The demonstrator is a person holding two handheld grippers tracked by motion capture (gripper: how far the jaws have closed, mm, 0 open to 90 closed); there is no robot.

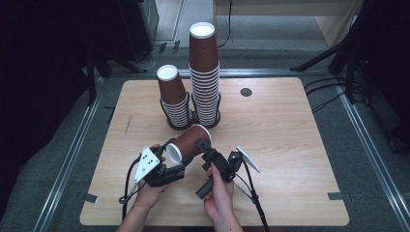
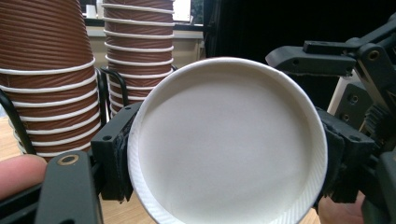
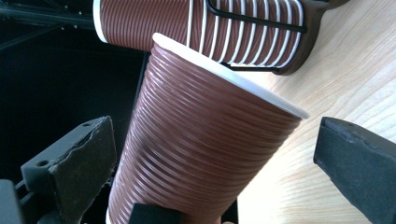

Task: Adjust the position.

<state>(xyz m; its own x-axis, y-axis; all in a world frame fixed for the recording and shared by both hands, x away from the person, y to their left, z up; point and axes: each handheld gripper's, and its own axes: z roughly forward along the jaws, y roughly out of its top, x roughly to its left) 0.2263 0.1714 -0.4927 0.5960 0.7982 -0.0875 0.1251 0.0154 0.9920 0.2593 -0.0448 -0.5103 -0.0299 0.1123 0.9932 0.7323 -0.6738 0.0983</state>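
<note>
A single brown ribbed paper cup (image 1: 191, 140) lies on its side in the air over the front of the table. My left gripper (image 1: 169, 155) is shut on its base end. In the left gripper view the cup's white bottom (image 2: 229, 144) faces the camera, with both pads (image 2: 114, 154) pressed against its sides. My right gripper (image 1: 205, 145) is at the rim end. In the right gripper view its jaws stand open, one on each side of the cup (image 3: 201, 140), with gaps between pads (image 3: 84, 158) and cup wall.
Two stacks of upside-down cups stand in black wire holders at the back middle of the wooden table (image 1: 290, 145): a short stack (image 1: 175, 101) and a taller one (image 1: 204, 72). A black round plug (image 1: 246, 92) sits in the tabletop behind them on the right.
</note>
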